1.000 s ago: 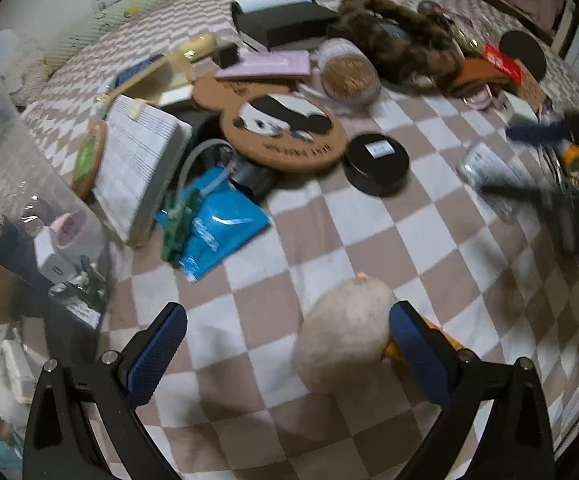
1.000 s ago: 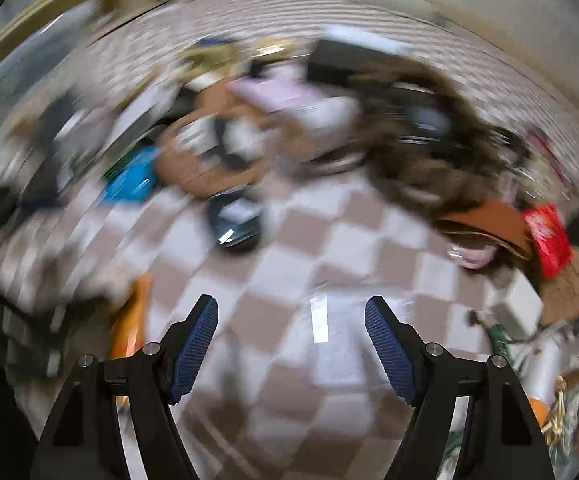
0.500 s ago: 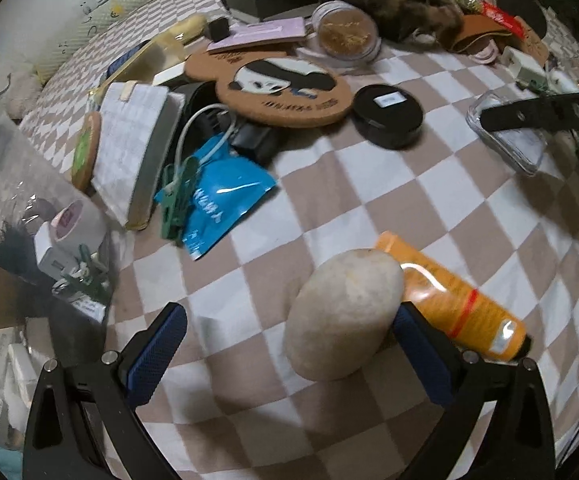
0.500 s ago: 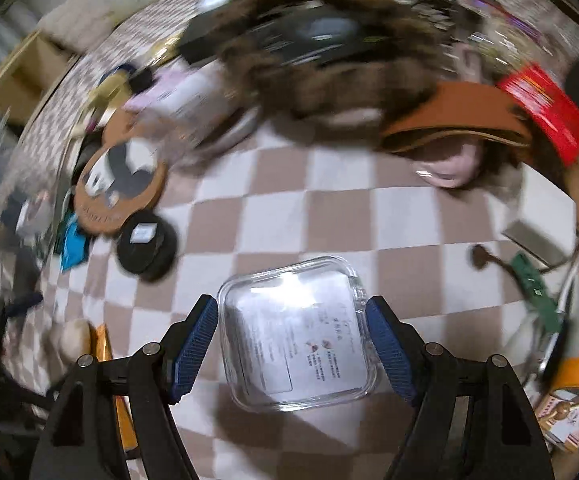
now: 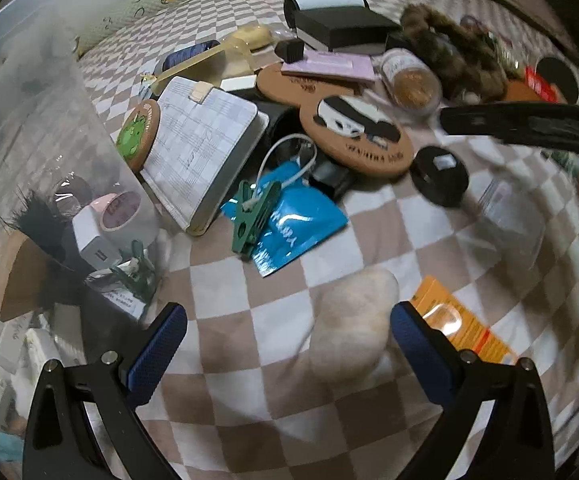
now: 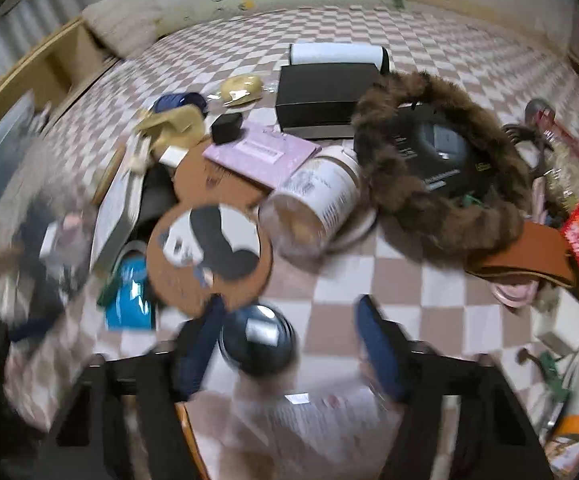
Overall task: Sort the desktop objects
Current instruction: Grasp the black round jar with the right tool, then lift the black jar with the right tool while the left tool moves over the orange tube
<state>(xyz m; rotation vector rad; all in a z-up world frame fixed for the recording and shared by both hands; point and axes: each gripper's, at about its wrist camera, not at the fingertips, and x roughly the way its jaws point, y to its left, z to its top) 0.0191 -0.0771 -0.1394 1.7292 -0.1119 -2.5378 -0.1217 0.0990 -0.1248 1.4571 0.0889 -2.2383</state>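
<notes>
My left gripper (image 5: 287, 346) is open just above the checked cloth. A cream fluffy puff (image 5: 353, 324) lies between its fingers, close to the right one. An orange tube (image 5: 461, 326) lies just right of the puff. My right gripper (image 6: 289, 344) is open, blurred by motion. A clear plastic box (image 6: 321, 416) sits low between its fingers, with a round black tin (image 6: 257, 344) just ahead. The right gripper's arm crosses the left wrist view as a dark bar (image 5: 529, 122).
A clear storage bin (image 5: 29, 184) with small items stands at the left. A pile fills the middle: notebook (image 5: 201, 148), panda cork mat (image 5: 357, 136), blue packet (image 5: 289, 220), green clip (image 5: 253, 216), jar (image 6: 313, 204), fur band (image 6: 441, 160), black box (image 6: 325, 96).
The right gripper swung back over the black tin and the clear box now sits lower between its fingers. The left gripper shifted slightly; the puff stays between its fingers.
</notes>
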